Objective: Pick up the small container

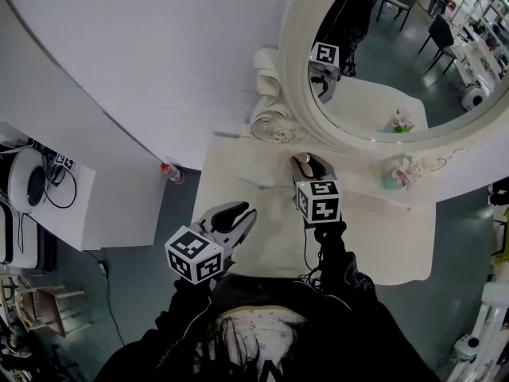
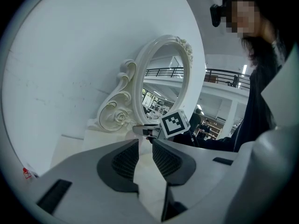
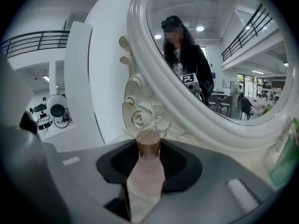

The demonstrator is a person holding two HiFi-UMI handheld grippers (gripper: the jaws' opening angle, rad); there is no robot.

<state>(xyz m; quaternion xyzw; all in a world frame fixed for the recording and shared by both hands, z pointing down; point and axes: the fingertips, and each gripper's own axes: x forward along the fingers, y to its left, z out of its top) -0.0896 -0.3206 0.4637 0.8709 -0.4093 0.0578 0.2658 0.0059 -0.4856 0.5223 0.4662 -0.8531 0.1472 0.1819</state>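
The small container [image 3: 148,174] is a pale pink bottle with a brown cap [image 3: 148,142]. It stands upright between the jaws of my right gripper [image 3: 148,149], which is shut on it, the pads against its sides. In the head view the right gripper [image 1: 305,165] reaches over the white table [image 1: 382,237] toward the mirror's base, with the container [image 1: 303,164] just showing between its jaws. My left gripper [image 1: 238,216] hovers near the table's left front edge, shut with nothing in it. In the left gripper view its jaws [image 2: 145,143] stand nearly together.
A large oval mirror in an ornate white frame [image 1: 296,70] with a carved rose [image 1: 274,126] stands at the back of the table. A green vase with pink flowers [image 1: 395,175] sits to the right of the gripper. A red-capped bottle [image 1: 171,173] lies on the floor at left.
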